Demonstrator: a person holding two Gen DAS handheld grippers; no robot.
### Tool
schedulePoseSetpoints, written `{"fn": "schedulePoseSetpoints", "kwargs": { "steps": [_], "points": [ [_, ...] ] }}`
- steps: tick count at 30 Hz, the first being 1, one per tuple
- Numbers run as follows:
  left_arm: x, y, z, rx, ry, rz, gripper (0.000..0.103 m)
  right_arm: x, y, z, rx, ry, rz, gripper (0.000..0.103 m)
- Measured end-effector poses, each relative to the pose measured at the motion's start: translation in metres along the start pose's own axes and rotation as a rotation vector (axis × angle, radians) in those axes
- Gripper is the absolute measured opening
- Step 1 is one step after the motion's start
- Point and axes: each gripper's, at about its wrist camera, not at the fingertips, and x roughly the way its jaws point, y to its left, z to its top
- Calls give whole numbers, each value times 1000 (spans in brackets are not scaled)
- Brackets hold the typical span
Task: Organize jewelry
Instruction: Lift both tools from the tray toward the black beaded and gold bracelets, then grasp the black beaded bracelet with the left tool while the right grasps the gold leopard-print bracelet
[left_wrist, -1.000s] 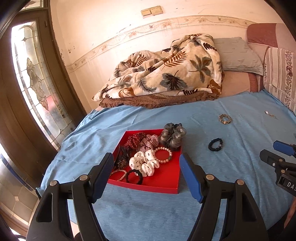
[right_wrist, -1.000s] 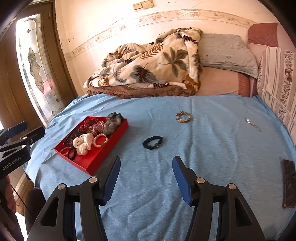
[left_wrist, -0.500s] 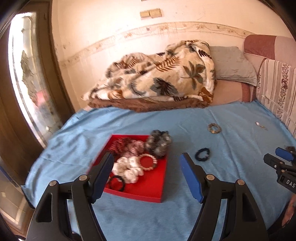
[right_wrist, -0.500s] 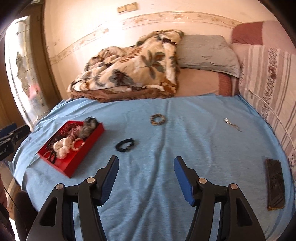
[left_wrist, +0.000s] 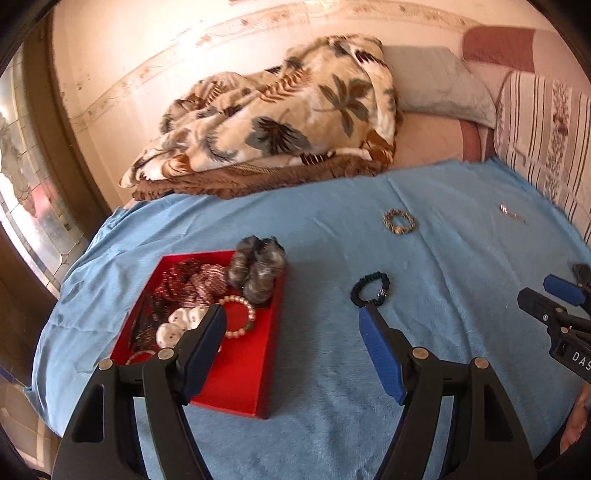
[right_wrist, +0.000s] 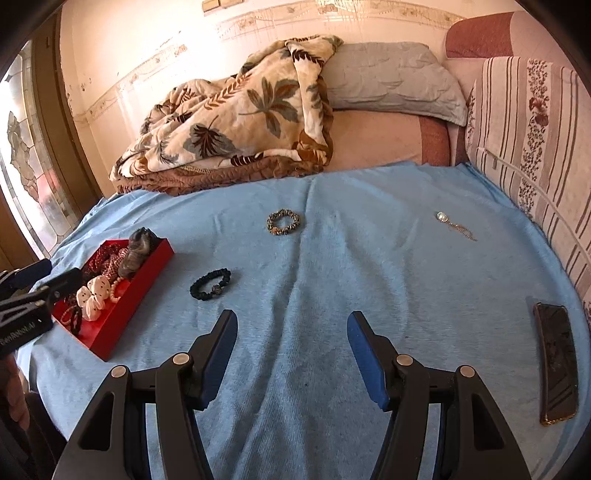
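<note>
A red tray (left_wrist: 271, 317) (right_wrist: 146, 275) on the blue bedspread holds several scrunchies and bead bracelets. A black scrunchie (left_wrist: 370, 288) (right_wrist: 210, 284) lies on the cloth to the right of the tray. Farther back lie a beaded bracelet (left_wrist: 399, 221) (right_wrist: 283, 222) and a silver pendant on a chain (left_wrist: 511, 214) (right_wrist: 454, 225). My left gripper (left_wrist: 291, 317) is open and empty, its right fingertip just short of the black scrunchie and its left finger over the tray. My right gripper (right_wrist: 291, 321) hangs open and empty over bare cloth, nearer than the scrunchie.
A leaf-print blanket (right_wrist: 236, 122) and a grey pillow (right_wrist: 391, 79) are piled at the back. A striped cushion (right_wrist: 532, 147) lines the right side. A phone (right_wrist: 556, 362) lies near the bed's right edge. A glass door (left_wrist: 22, 206) stands at left.
Both grippers have moved forward and lower over the bed. In the left view the tray and black scrunchie now sit closer to the fingertips. Both stay open.
</note>
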Motion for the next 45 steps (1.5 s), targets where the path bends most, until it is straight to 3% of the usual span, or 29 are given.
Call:
{"fn": "schedulePoseSetpoints", "kwargs": {
  "steps": [27,42,43,45],
  "points": [
    [70,-18,0,24,131,-29,73,48,-9,6,15,73,9,66],
    [127,-20,17,-33,195,-214,73,110,-13,44,-14,97,42,66],
    [131,-21,20,-36,192,-234,72,118,-13,49,-16,100,45,66],
    [138,-23,23,-31,189,-255,59,132,-13,60,-18,107,50,66]
  ]
}}
